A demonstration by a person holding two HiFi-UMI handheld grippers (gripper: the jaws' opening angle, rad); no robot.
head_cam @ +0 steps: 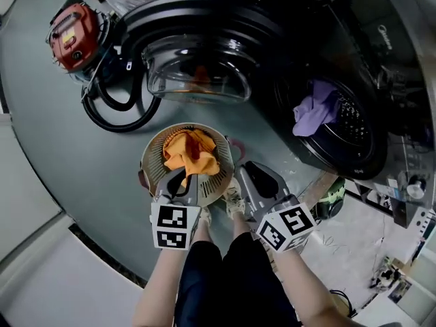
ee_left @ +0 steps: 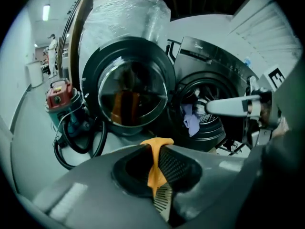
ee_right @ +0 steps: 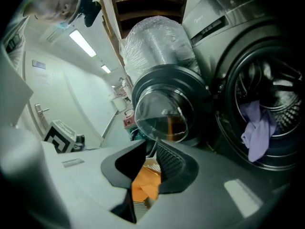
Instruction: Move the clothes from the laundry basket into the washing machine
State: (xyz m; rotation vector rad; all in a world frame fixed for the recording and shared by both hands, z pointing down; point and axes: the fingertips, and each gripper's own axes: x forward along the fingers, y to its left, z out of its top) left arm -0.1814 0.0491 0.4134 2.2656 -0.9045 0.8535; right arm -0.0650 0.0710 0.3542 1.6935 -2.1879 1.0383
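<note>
purple garment (head_cam: 315, 109) lies in washing machine (head_cam: 371, 60) right of laundry basket (head_cam: 151, 157) | orange cloth (head_cam: 191, 152) in basket, pinched by left gripper (head_cam: 184, 178) | right gripper (head_cam: 240, 170) released

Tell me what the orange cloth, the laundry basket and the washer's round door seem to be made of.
Orange cloth: soft fabric, matte; it folds and crumples.
Laundry basket: probably rigid plastic, beige, with moulded slots.
Round door: a clear bowl, glass or plastic, with glossy reflections, in a dark frame.
</note>
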